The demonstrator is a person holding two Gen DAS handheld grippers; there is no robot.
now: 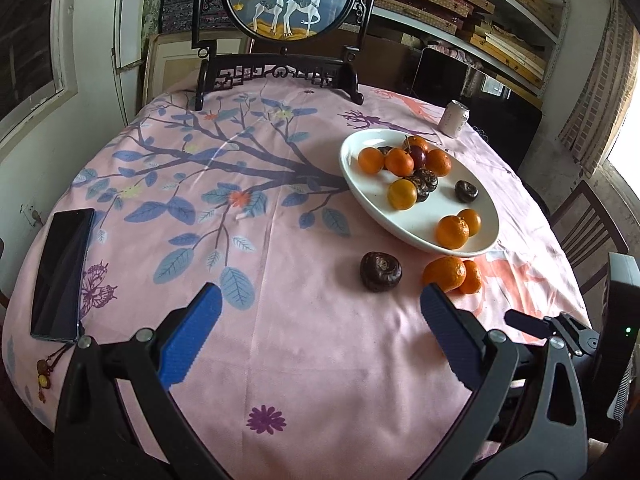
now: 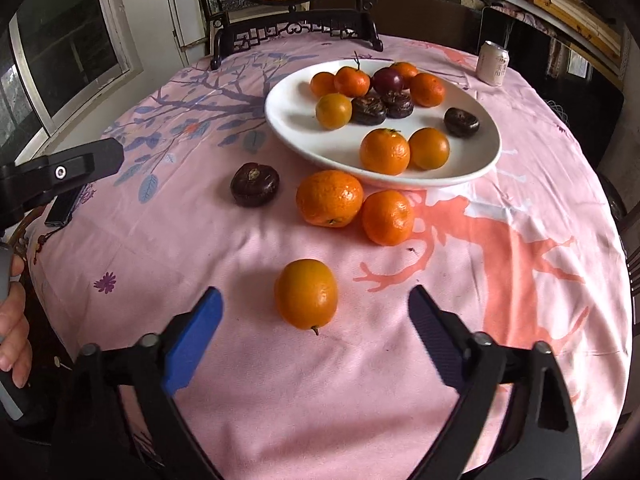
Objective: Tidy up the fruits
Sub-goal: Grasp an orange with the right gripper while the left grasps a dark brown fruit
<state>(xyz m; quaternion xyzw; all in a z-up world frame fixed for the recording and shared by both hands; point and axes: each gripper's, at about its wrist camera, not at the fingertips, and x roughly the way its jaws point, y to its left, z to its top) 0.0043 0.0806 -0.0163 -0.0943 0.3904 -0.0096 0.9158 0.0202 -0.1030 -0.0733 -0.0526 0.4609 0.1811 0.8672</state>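
With both the right gripper (image 2: 316,292) and the left gripper (image 1: 320,292) held wide apart and empty, the loose mandarin (image 2: 306,294) near the table's front edge is best straddled squarely, squeezed gently, then lifted onto the white plate (image 2: 486,160).

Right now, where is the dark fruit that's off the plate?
The dark fruit lies on the tablecloth, left of two oranges beside the plate; in the left wrist view, ahead of the open left gripper.
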